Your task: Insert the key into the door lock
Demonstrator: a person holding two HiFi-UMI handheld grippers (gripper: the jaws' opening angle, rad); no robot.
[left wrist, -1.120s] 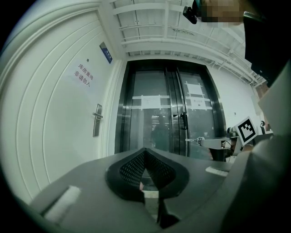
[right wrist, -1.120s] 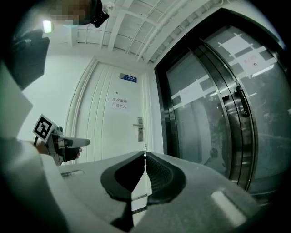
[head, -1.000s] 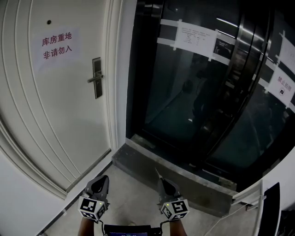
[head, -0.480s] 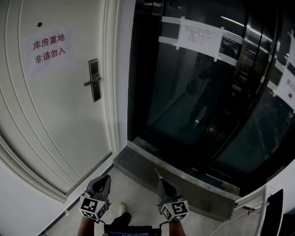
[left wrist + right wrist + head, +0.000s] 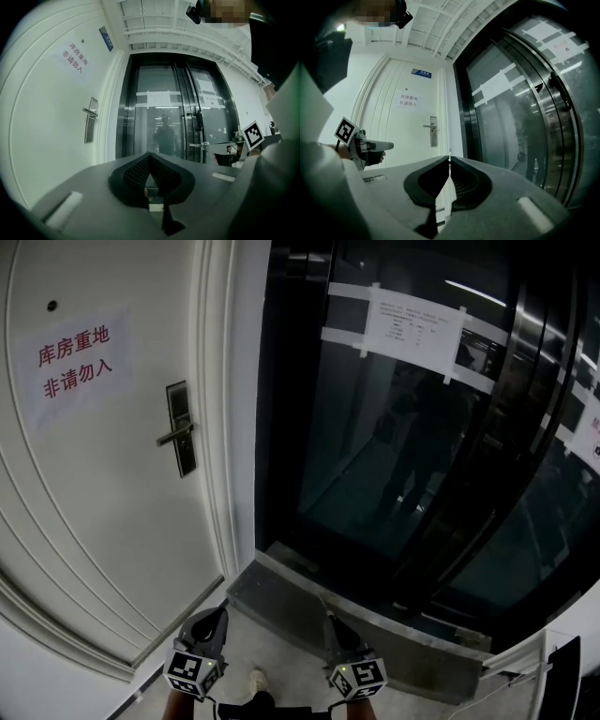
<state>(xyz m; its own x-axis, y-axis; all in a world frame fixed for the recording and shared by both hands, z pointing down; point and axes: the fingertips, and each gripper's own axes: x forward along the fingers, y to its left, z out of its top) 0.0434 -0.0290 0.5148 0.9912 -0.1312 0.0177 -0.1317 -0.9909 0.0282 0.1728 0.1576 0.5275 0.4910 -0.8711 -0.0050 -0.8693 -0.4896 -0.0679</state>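
On the white panelled door (image 5: 94,521), a paper notice with red characters (image 5: 73,367) hangs above and to the left of the dark metal lock plate (image 5: 180,427) with its lever handle. Your left gripper (image 5: 214,617) is well below that lock plate and a little to its right, low over the grey floor (image 5: 272,643). Its black fingers (image 5: 129,176) are pressed together at the tips with nothing between them. Your right gripper (image 5: 333,622) is level with the left one, further right of the lock plate and well apart from it. Its fingers pinch the thin pale metal key (image 5: 449,152), whose narrow end pokes out past the tips. The key is nowhere near touching the lock plate. To the right of the lock plate, past the white door frame (image 5: 230,427), are dark glass doors with steel frames (image 5: 394,446). White sheets of paper (image 5: 408,324) are taped across them.
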